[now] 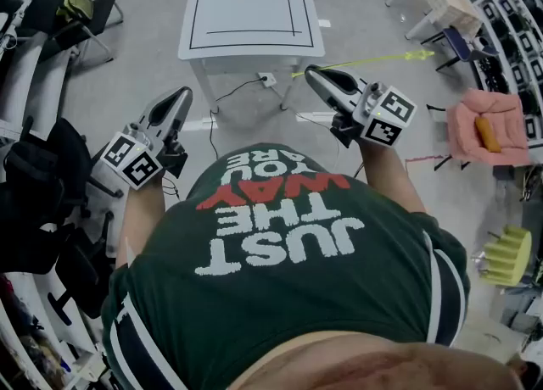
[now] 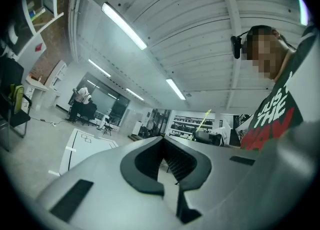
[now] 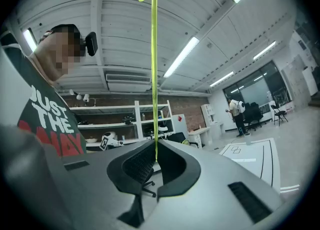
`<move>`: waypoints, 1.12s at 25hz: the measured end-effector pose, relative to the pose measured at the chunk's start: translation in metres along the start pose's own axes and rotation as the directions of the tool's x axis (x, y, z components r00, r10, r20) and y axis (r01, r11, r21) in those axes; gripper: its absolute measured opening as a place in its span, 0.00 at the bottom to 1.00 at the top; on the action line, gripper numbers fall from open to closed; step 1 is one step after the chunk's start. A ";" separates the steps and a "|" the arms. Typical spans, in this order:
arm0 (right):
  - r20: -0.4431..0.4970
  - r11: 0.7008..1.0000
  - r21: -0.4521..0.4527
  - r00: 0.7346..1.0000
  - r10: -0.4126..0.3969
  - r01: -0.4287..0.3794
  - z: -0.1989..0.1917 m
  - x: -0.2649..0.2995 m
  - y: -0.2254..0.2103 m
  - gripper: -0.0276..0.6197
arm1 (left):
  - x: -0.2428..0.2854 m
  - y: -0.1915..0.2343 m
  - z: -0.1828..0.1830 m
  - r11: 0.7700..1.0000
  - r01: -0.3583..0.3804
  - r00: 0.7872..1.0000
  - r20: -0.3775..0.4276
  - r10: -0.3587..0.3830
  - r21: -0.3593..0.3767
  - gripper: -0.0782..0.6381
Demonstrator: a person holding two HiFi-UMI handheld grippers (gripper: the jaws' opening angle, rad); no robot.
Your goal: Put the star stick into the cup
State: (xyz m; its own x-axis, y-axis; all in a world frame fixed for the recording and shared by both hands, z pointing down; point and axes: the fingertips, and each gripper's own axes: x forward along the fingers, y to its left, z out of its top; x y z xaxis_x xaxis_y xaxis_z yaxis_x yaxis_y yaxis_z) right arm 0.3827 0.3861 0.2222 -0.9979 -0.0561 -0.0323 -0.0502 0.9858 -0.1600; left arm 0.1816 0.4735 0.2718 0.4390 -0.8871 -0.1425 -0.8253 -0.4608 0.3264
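Grey workshop floor fills the head view, with a white table (image 1: 250, 7) at twelve o'clock ahead of the person in a green shirt (image 1: 288, 253). At one o'clock the right gripper (image 1: 310, 73) has its jaws pinched narrow on the foot of the yellow-green star stick (image 1: 365, 63). The stick runs out toward three o'clock, its star end over the floor, apart from the table. At eleven o'clock the left gripper (image 1: 181, 93) has its jaws closed together with nothing between them.
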 end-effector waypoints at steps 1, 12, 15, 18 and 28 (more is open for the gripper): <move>-0.001 1.000 0.005 1.000 0.006 -0.006 0.000 0.000 0.000 0.11 | 0.000 0.000 0.000 1.000 0.001 1.000 -0.001 -0.001 0.000 0.12; -0.012 0.999 0.011 0.999 0.043 -0.043 -0.003 -0.008 -0.001 0.11 | 0.013 -0.007 -0.007 1.000 -0.003 1.000 -0.017 0.003 0.003 0.12; -0.003 0.999 0.013 0.999 0.043 -0.043 -0.001 -0.020 -0.009 0.11 | 0.023 -0.015 -0.011 1.000 -0.006 1.000 -0.024 0.007 0.005 0.12; 0.002 0.999 0.020 0.999 0.046 -0.046 0.002 -0.039 -0.017 0.11 | 0.040 -0.030 -0.015 1.000 -0.006 0.999 -0.033 0.007 0.011 0.12; 0.022 0.995 0.049 0.996 0.086 -0.087 -0.002 -0.101 -0.059 0.11 | 0.095 -0.070 -0.042 0.998 -0.056 0.996 -0.076 0.056 0.012 0.12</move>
State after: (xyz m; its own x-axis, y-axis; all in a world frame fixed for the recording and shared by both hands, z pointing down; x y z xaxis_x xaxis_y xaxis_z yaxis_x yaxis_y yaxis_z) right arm 0.4860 0.3336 0.2370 -0.9973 0.0257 -0.0681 0.0391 0.9781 -0.2043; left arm 0.2959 0.4229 0.2750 0.4173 -0.9072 -0.0529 -0.8526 -0.4109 0.3228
